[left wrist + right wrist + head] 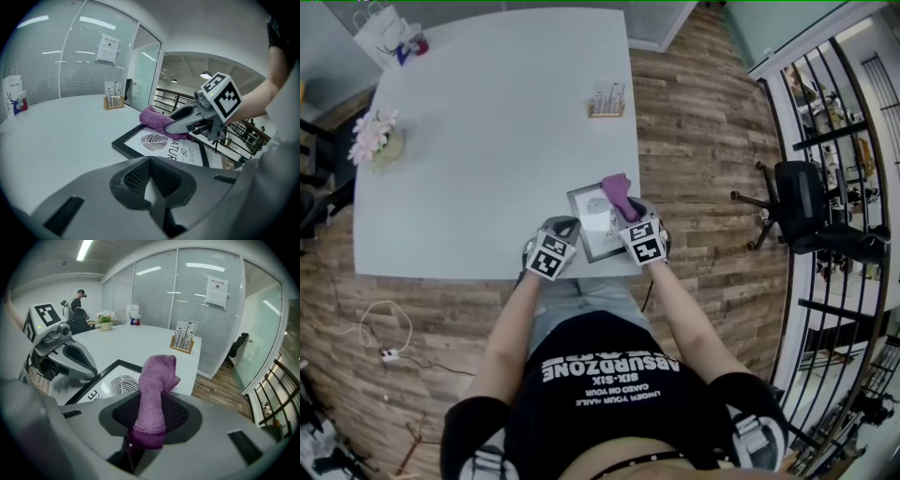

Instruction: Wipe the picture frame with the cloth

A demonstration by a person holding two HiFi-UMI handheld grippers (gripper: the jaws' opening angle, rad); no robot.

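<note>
Two claws out front, both my forearms stretched forward and low over the near edge of the white worktop [487,141], sitting pretty close together.

My right claw [630,214] is clamped tight on the purple cloth [157,385]. The cloth is pinched between the jaws and pokes out past the tips in a loose bunch. From my left side you can see the bunched end sitting down on the far right part of the picture frame [154,143], with the claw angled down over it.

My left claw [561,228] has its jaws closed together with nothing in them. It's right at the frame's left edge, near the front corner. Can't tell if it's actually touching the frame or just beside it.

The frame itself is black with a white print, a leaf pattern and some lettering. It lies flat at the near right corner of the worktop, between the two claws and turned a bit askew to the edge.

Other stuff is well apart from all this. A small wooden holder [607,101] with thin upright pieces in it stands near the far right edge. A pot of pink flowers [377,139] is over on the left side, and a white paper bag [389,37] stands at the far left corner.
</note>
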